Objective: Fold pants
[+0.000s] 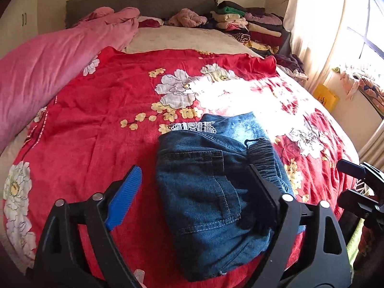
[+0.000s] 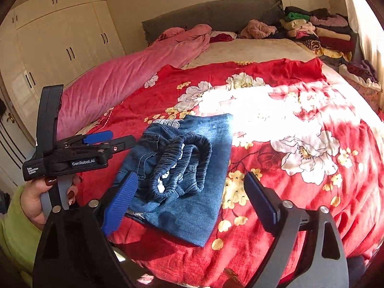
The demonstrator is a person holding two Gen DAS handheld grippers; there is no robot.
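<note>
On the red flowered bedspread [image 1: 100, 110] lie folded blue denim pants [image 1: 206, 196], and both left gripper [image 1: 192, 192] and right gripper [image 2: 192, 192] hover open, holding nothing.

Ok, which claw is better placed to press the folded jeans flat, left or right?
Probably left: the left claw is open astride the folded jeans, while the right claw, also open, sits toward their edge.
</note>
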